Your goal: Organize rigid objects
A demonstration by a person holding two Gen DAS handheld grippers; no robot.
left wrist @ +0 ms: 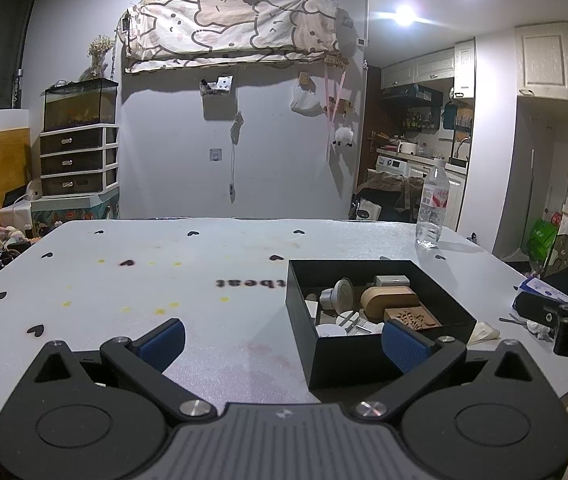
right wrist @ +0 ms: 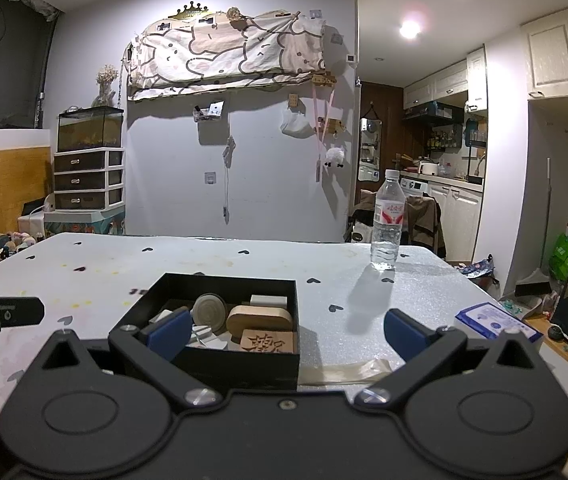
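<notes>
Tabletop (left wrist: 204, 280): white cover with little black hearts and some yellowish stains, nothing much on the left half.
Black box (left wrist: 336, 356): open-top, sitting on the tabletop toward the near right side in the left wrist view, pretty much dead ahead in the right wrist view.
Box contents: rounded wooden case (right wrist: 259, 318), carved wooden block (right wrist: 268, 341) at the near wall, round ribbed disc (right wrist: 209, 309) leaning on its edge, small white block (right wrist: 269, 301) at the far wall, plus some white bits and a thin metal thing I can't make out.
Left gripper (left wrist: 282, 342): jaws spread wide, holding nothing, hovering low at the near edge with its right finger in front of the box's near corner.
Right gripper (right wrist: 284, 334): jaws also wide apart and empty, left finger overlapping the box's near-left corner.
Water bottle (right wrist: 387, 226): upright near the far right edge, well apart from the box.
Tissue pack (right wrist: 496, 322): blue and white, by the right edge.
Clear plastic strip (right wrist: 344, 372): lying flat just right of the box.
</notes>
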